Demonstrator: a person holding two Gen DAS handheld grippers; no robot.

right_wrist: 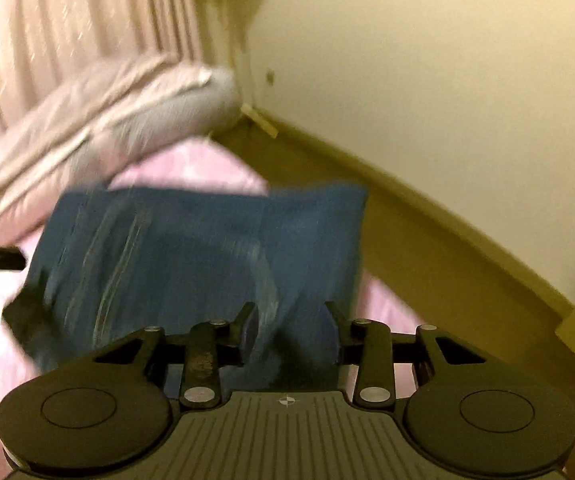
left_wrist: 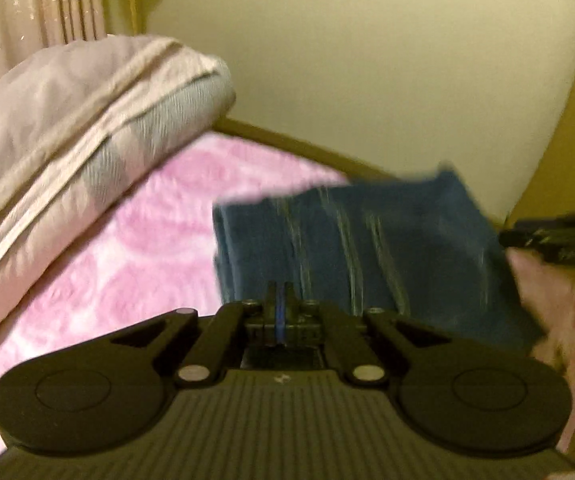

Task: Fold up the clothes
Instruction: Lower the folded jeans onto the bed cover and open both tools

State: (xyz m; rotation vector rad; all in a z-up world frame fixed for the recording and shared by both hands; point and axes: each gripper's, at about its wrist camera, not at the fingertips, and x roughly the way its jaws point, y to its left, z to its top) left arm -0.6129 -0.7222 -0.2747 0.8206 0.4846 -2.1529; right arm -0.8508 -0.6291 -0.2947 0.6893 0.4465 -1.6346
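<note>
A folded blue garment [right_wrist: 191, 264], streaked with pale lines, lies on a pink bedspread [left_wrist: 135, 240] just ahead of both handheld grippers, in frames smeared by motion. The left gripper [left_wrist: 280, 300] has its jaws pressed fully together, a thin blue strip showing between them; whether that strip is cloth from the garment or the jaws' own padding cannot be told through the blur. The garment spreads ahead and to the right of this gripper. The right gripper [right_wrist: 289, 312] stands with its jaws partly apart, the near edge of the garment running down between its fingers [right_wrist: 247, 316]; whether the pads press the cloth cannot be made out. Seen from the left wrist, the right tool shows as a dark shape beyond the garment's far right edge. Ahead and to the left of both grippers a bundled pale-pink quilt [left_wrist: 67, 112] rests on the bed, with a pleated curtain [right_wrist: 67, 32] behind it and a cream wall [right_wrist: 427, 100] ahead.
</note>
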